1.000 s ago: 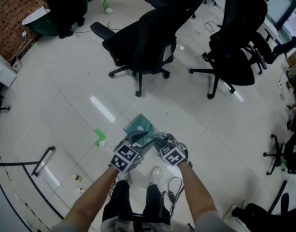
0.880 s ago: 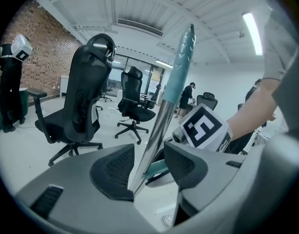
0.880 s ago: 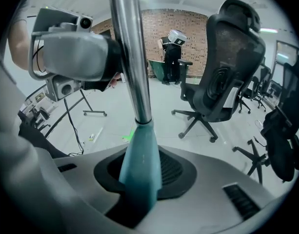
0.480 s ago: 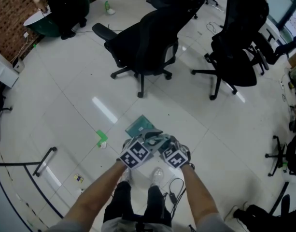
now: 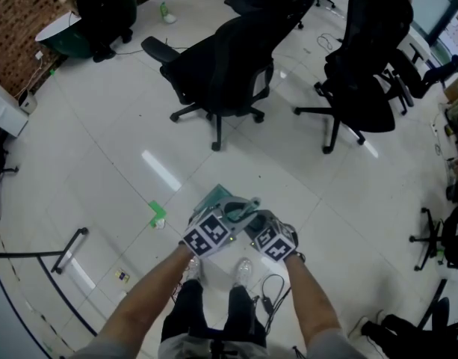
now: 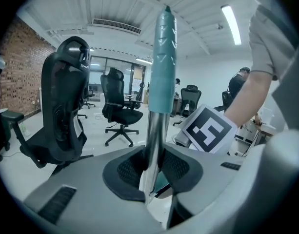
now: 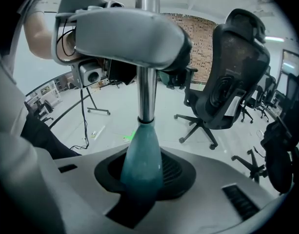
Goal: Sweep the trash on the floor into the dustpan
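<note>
A teal dustpan [image 5: 216, 196] lies on the white floor just ahead of both grippers. A green piece of trash [image 5: 156, 213] lies to its left. A long handle [image 6: 161, 82] stands upright, a metal pole with a teal grip on top and a teal neck [image 7: 142, 155] lower down. My left gripper [image 6: 151, 167] is closing on the metal pole, its pads touching it. My right gripper [image 7: 142, 172] is shut on the teal neck below. In the head view the left gripper [image 5: 230, 211] and right gripper [image 5: 252, 220] sit side by side. The handle's lower end is hidden.
Two black office chairs [image 5: 221, 66] [image 5: 363, 73] stand further out on the floor. A black floor stand [image 5: 64, 249] is at the left, a cable [image 5: 270, 294] by the person's shoes. A person stands by a round green table [image 5: 87, 21] at the far left.
My left gripper has moved right and up to the handle beside the right gripper, and its jaws have come in round the pole. The right gripper has kept still.
</note>
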Tool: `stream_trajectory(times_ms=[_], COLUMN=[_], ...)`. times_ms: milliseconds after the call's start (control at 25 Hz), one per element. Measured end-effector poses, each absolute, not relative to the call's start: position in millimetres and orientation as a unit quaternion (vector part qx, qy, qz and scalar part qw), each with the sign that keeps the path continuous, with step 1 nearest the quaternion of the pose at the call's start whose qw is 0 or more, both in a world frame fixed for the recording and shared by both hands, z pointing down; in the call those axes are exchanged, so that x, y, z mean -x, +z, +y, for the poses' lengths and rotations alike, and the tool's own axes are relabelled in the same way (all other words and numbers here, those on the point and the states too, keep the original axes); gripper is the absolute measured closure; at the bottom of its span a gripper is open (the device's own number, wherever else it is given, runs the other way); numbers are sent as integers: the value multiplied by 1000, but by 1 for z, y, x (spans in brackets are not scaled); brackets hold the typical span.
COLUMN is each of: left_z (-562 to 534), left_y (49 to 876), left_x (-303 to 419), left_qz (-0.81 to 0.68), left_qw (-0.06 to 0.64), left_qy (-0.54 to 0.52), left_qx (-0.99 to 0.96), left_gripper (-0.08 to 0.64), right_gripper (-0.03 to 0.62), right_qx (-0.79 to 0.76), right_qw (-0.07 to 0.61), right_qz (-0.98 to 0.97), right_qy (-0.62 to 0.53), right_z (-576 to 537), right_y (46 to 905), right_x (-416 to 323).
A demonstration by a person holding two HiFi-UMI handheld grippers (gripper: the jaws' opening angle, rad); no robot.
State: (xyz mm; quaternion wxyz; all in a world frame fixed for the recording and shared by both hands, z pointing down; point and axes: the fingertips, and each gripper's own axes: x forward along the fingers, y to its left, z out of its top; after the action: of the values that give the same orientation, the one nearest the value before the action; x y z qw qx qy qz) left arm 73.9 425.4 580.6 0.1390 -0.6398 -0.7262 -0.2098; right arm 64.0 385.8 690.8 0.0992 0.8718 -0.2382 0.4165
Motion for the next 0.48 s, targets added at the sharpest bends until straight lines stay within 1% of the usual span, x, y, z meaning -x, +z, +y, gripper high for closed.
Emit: stream_trajectory(times_ms=[320,400,480], left_z=[419,407,391], left_y=[553,543,532], left_x=[-69,-89,-113], left_qz=[-729,-706,-692], left_qw=[122,107,106], left_qy=[-206,-207,-203], left_qx=[641,668,684], left_gripper=[476,479,480], right_gripper=[495,494,494], right_qx=[-865,-868,-877], right_qw=[111,92,62], right_qz=[-262,-253,-233], right_qy=[412,416,415], right_z=[381,389,399], right_y=[664,662,658], right_x=[-53,-42,-28])
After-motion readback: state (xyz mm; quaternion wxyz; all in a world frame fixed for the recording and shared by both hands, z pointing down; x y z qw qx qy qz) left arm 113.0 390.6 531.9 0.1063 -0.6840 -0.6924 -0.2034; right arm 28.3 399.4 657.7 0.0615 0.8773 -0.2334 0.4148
